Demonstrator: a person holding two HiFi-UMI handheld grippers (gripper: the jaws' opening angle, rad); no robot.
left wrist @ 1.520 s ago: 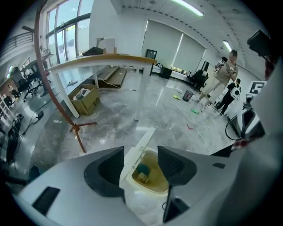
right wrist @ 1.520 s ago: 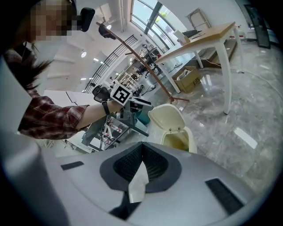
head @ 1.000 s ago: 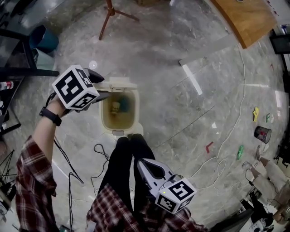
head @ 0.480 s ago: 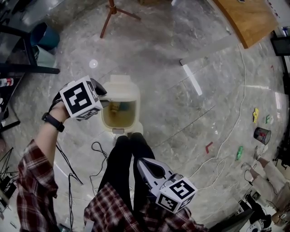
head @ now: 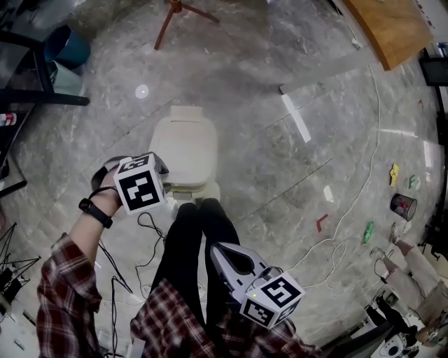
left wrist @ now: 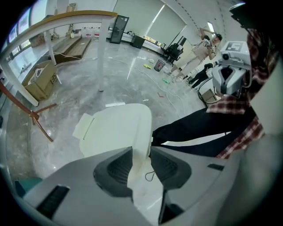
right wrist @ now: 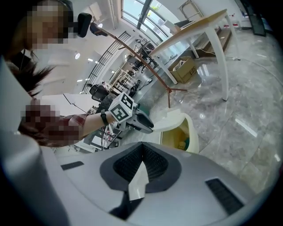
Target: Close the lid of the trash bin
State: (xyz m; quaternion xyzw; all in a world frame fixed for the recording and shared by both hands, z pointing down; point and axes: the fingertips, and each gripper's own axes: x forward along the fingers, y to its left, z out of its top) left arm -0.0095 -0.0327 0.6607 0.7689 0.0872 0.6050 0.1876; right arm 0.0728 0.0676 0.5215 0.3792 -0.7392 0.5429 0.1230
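Observation:
The cream trash bin (head: pixel 183 147) stands on the marble floor just ahead of my feet, its lid lying flat over the mouth. The left gripper view shows the same lid down (left wrist: pixel 117 128). My left gripper (head: pixel 162 166) hangs beside the bin's near left corner, pointing steeply down. Its jaws (left wrist: pixel 141 150) stand parted with only the bin's wall and floor beyond the gap. In the right gripper view the bin (right wrist: pixel 183 128) shows a yellowish open mouth with the left gripper (right wrist: pixel 148 126) at the lid's edge. My right gripper (head: pixel 215 249) stays low by my legs, shut on nothing (right wrist: pixel 142 145).
Dark trouser legs (head: pixel 196 238) stand right behind the bin. Black cables (head: pixel 150 231) trail on the floor at its near left. A reddish tripod (head: pixel 171 17), a blue bin (head: pixel 66 52) and a black shelf frame (head: pixel 28 98) are farther off; a wooden tabletop (head: pixel 385 28) sits far right.
The lid went from standing open to lying flat on the bin. My left gripper came down and back toward me along the bin's left side. The right gripper stayed put.

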